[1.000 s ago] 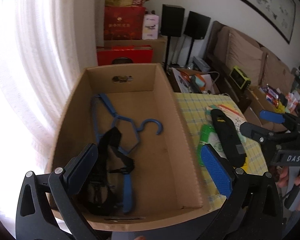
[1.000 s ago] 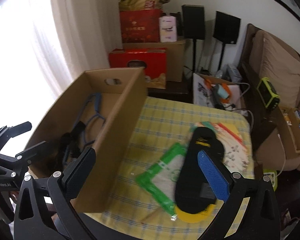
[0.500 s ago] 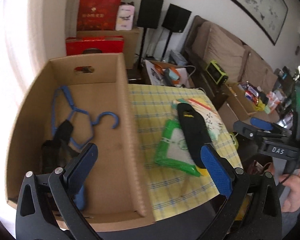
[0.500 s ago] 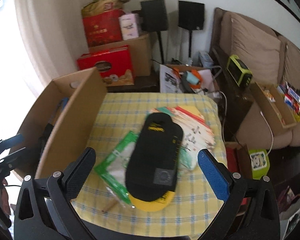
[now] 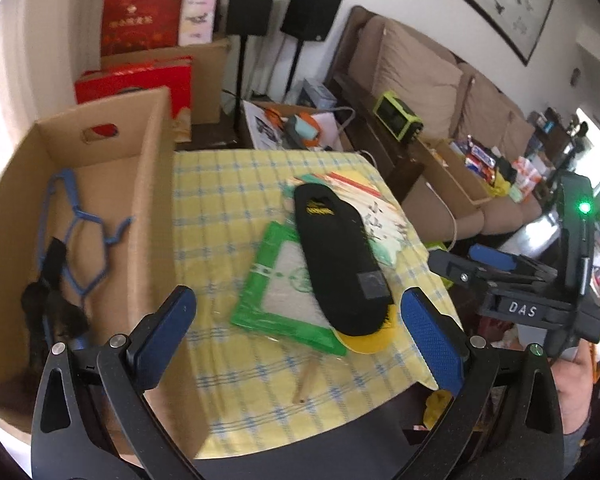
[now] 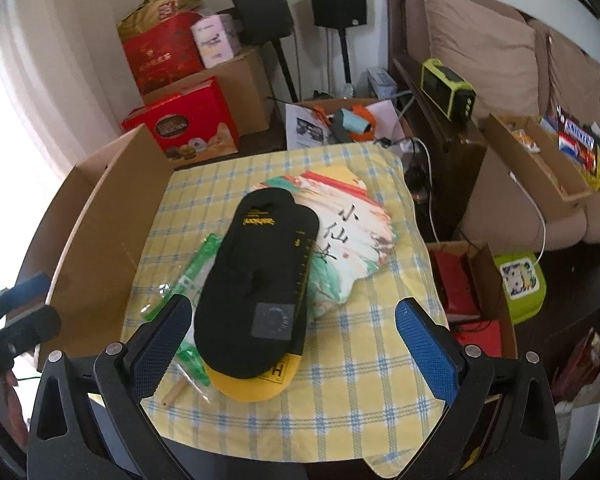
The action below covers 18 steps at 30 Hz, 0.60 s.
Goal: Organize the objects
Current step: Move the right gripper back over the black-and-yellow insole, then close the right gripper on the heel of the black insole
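A black insole (image 6: 260, 284) lies on a yellow one, over a green packet (image 5: 284, 280) and a printed paper fan (image 6: 352, 232), on the yellow checked tablecloth (image 6: 360, 368). A cardboard box (image 5: 156, 208) at the left holds a blue hanger (image 5: 80, 220) and a black strap (image 5: 48, 292). My left gripper (image 5: 296, 336) is open and empty above the table's near edge. My right gripper (image 6: 292, 340) is open and empty just in front of the insole; it also shows in the left wrist view (image 5: 472, 260).
A wooden stick (image 5: 306, 384) pokes out under the packet. Red gift boxes (image 6: 184, 124), speakers (image 6: 336, 0) and cartons stand behind the table. A sofa (image 6: 500, 60) and a snack box (image 6: 540, 156) are at the right.
Both grippers have swung right, away from the box and toward the insole pile. Both stay open and empty.
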Available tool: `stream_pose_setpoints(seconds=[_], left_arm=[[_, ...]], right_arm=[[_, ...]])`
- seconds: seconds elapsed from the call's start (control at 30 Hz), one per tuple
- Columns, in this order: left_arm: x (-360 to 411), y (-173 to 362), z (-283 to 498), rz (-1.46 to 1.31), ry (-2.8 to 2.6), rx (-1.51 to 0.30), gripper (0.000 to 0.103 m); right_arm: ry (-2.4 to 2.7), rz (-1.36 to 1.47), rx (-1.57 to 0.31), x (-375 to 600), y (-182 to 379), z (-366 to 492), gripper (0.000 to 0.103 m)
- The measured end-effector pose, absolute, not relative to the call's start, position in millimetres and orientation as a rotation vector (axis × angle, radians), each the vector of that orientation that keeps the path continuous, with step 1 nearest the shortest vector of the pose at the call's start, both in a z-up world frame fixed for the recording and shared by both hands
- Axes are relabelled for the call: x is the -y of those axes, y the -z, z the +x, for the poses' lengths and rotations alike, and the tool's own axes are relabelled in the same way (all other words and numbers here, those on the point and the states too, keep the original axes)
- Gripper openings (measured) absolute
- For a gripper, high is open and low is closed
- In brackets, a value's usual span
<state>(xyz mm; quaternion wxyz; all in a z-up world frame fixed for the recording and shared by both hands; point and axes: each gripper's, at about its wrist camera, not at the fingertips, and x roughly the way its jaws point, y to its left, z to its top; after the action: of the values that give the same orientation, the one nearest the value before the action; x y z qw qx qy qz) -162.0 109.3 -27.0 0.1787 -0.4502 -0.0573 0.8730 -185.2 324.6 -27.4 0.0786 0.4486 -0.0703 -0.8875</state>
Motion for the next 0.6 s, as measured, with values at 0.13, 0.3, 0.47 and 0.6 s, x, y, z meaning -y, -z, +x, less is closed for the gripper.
stream_pose_setpoints(seconds=[0.13,0.3,0.47,0.6], left_arm=[[-123,34,-165,-1.286,-2.445,0.145,0.102],[-135,41,-168,-1.270,-2.468,0.111,0.102],[-145,56,-176,-1.315,-2.440,0.106,0.101],[-148,70,-187,-1.378,-2.411,0.131,0.095]], right_arm=[[2.651,1.368,0.248,-335,36,-185,0.099],[2.634,1.401,0.284,-342,46,-186,0.097],[2.603,1.422,0.309,-341,58,-189,0.092],[2.557,1.451,0.368,-341,71,-192,0.080]])
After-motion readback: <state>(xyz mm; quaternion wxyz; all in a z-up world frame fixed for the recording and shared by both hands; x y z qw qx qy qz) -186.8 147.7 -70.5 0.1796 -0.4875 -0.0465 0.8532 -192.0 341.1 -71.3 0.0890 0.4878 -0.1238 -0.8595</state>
